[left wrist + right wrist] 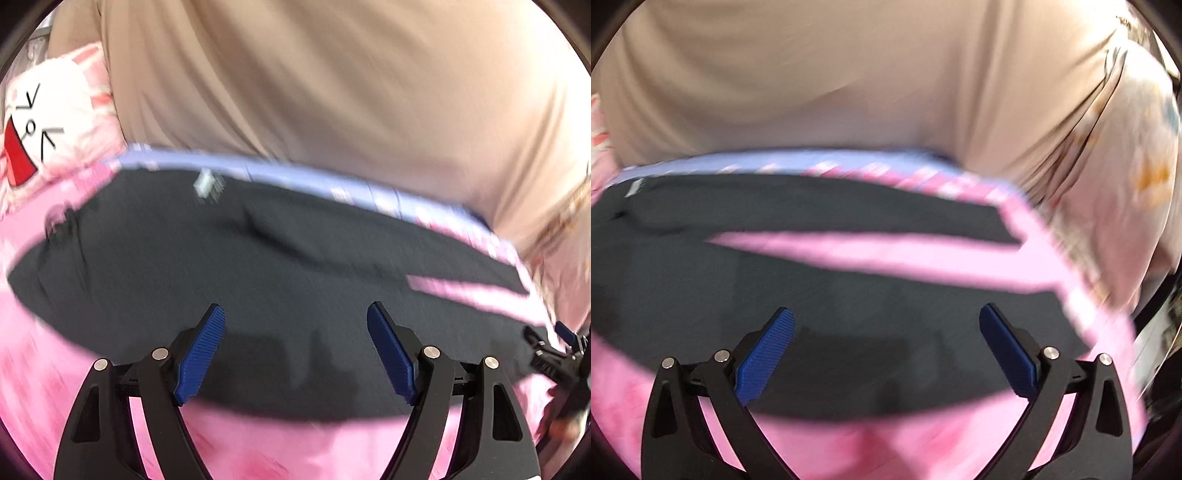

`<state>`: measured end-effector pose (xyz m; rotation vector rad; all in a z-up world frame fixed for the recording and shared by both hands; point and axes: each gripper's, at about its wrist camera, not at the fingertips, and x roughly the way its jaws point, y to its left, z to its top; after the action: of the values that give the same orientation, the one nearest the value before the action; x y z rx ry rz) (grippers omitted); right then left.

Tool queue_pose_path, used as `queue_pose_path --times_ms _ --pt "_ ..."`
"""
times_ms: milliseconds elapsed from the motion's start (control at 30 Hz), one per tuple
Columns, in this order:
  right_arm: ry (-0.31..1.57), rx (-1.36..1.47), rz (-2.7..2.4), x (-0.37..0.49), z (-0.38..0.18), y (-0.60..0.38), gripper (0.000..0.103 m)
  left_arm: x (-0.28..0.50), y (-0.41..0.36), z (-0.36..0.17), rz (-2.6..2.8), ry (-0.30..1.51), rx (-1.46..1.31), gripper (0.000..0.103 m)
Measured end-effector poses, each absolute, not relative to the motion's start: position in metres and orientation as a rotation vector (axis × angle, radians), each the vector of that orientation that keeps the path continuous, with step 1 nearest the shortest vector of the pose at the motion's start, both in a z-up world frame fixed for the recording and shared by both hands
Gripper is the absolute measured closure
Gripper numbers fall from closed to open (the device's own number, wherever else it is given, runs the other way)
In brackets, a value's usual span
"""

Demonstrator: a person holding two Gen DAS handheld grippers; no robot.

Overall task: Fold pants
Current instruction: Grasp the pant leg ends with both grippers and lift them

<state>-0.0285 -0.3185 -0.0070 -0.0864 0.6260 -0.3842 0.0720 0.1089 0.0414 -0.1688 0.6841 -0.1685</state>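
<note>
Hovering over dark pants (221, 280) spread flat on my pink bedsheet (258, 443), my left gripper (295, 354) and right gripper (886, 354) both gape wide, holding nothing. Judged between folds; next, each must pinch an edge.

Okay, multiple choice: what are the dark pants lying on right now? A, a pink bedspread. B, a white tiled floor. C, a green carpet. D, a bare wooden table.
A: the dark pants lie spread flat on a pink bedspread, which shows around them and in the gap between the two legs.
</note>
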Motion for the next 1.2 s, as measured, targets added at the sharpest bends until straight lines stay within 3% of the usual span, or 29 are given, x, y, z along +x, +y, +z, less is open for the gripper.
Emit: queue_pose_path --times_ms 267,533,633,667,700,733,767,800,967,1000,1200 --pt "0.74 0.154 -0.393 0.09 0.002 -0.487 0.005 0.246 0.248 0.071 0.087 0.743 -0.252 0.024" --pt "0.87 0.352 -0.424 0.168 -0.036 -0.57 0.005 0.377 0.33 0.008 0.204 0.997 -0.359 0.024" --pt "0.908 0.38 -0.429 0.182 -0.054 -0.573 0.006 0.399 0.313 -0.013 0.219 1.058 -0.28 0.032" --pt "0.89 0.344 -0.435 0.184 -0.054 -0.568 0.007 0.403 0.304 -0.015 0.258 1.048 -0.211 0.039" --pt "0.88 0.327 -0.416 0.185 -0.052 -0.562 0.02 0.406 0.297 -0.016 0.292 1.047 -0.161 0.049" --pt "0.869 0.323 -0.381 0.185 -0.049 -0.557 0.047 0.407 0.297 -0.016 0.31 1.039 -0.148 0.062" --pt "0.865 0.331 -0.344 0.184 -0.046 -0.553 0.063 0.405 0.296 -0.013 0.31 1.037 -0.156 0.085" --pt "0.863 0.341 -0.327 0.183 -0.041 -0.55 0.088 0.4 0.298 -0.006 0.284 1.031 -0.204 0.093" --pt "0.727 0.268 -0.338 0.149 0.011 -0.533 0.095 0.344 0.302 0.052 0.206 0.896 -0.3 0.096" --pt "0.701 0.257 -0.332 0.139 0.02 -0.531 0.095 0.331 0.301 0.063 0.183 0.876 -0.311 0.103" --pt "0.609 0.163 -0.245 0.039 0.053 -0.509 0.095 0.209 0.314 0.114 0.108 0.807 -0.288 0.103"
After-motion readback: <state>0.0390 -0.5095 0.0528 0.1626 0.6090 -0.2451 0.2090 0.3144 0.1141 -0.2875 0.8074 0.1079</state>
